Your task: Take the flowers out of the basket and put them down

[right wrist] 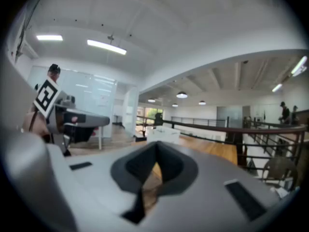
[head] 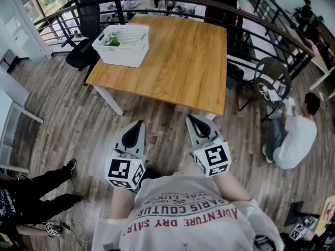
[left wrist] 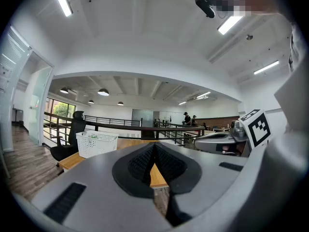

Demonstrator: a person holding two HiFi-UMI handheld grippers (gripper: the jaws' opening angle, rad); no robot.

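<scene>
A white slatted basket stands on the far left part of a wooden table, with green flower stems showing inside it. The same basket is seen ahead in the left gripper view and, small and blurred, the basket in the right gripper view. My left gripper and right gripper are held close to my body, well short of the table's near edge. Both are shut with their tips touching and nothing between them.
A black office chair stands left of the table. A dark railing curves behind and to the right of it. A person in white crouches at the right beside a round stool. Someone's dark legs lie at lower left.
</scene>
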